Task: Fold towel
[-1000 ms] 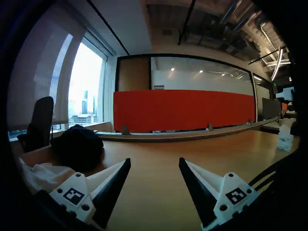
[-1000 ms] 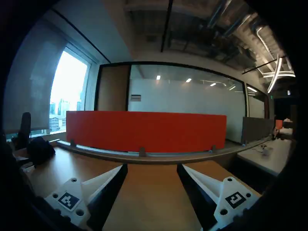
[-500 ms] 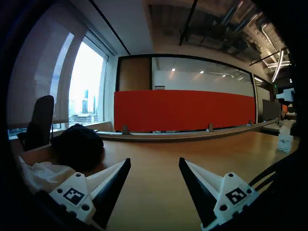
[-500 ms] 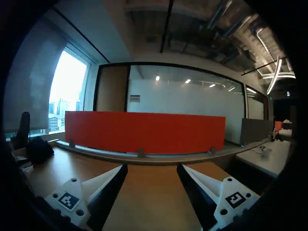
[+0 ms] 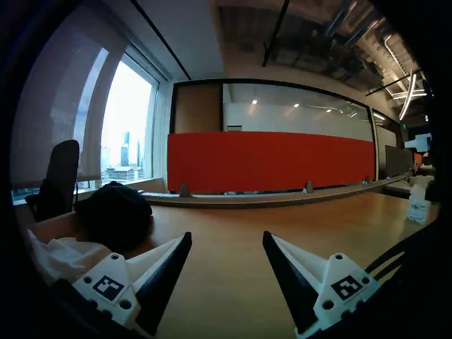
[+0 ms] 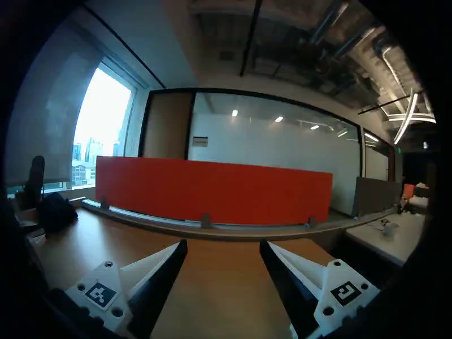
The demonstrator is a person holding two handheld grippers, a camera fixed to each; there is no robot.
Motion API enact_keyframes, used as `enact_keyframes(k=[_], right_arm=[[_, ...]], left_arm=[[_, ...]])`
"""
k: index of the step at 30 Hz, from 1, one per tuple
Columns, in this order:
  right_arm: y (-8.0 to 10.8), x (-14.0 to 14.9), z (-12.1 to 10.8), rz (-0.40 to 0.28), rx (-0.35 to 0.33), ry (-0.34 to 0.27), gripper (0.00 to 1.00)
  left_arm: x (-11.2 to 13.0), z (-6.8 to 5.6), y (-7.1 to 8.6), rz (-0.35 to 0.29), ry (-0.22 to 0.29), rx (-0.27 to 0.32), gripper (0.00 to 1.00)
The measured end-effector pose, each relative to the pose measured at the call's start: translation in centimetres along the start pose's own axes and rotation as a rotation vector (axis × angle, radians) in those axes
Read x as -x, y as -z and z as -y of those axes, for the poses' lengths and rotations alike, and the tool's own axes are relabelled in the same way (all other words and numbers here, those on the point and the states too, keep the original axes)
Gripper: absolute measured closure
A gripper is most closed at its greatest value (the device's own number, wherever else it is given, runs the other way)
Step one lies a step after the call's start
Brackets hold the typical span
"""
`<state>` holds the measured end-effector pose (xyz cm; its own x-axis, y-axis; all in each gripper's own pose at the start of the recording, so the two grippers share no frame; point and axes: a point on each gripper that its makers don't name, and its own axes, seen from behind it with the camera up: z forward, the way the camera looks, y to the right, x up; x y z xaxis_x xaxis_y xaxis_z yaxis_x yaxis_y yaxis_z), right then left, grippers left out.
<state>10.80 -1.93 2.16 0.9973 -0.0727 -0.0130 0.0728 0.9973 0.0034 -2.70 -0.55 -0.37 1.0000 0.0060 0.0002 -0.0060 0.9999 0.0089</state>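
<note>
In the left gripper view, a crumpled white towel lies on the wooden desk at the lower left, just left of my left gripper. That gripper is open, with bare desk between its fingers. A stack of folded white cloth stands at the far right of the desk. In the right gripper view, my right gripper is open over the wooden desktop, holding nothing.
A black bag sits behind the towel, also seen as a black bag at the left of the right gripper view. A dark chair stands by the window. A red divider runs along the desk's far edge.
The right gripper view has tilted slightly, so the red divider now slopes a little. The left gripper has barely moved.
</note>
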Motion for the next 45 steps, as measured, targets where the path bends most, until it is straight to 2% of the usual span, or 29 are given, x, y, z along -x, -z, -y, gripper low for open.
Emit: enact_keyframes(k=[8,15,27,45], right_arm=[[0.2,1.4,-0.7,-0.003,-0.004,-0.007,0.01],[0.5,4.3,-2.0,0.002,0.014,-0.048,0.01],[0.9,8.5,-2.4,0.018,0.004,-0.098,0.01],[0.9,12.5,-2.7,0.038,0.011,-0.096,0.01]], left_arm=[[0.0,0.1,0.0,0.0,0.0,0.0,0.07],[0.0,0.1,0.1,0.0,0.0,0.0,0.07],[0.0,0.0,0.1,0.0,0.0,0.0,0.07],[-0.1,0.0,0.1,0.0,0.0,0.0,0.07]])
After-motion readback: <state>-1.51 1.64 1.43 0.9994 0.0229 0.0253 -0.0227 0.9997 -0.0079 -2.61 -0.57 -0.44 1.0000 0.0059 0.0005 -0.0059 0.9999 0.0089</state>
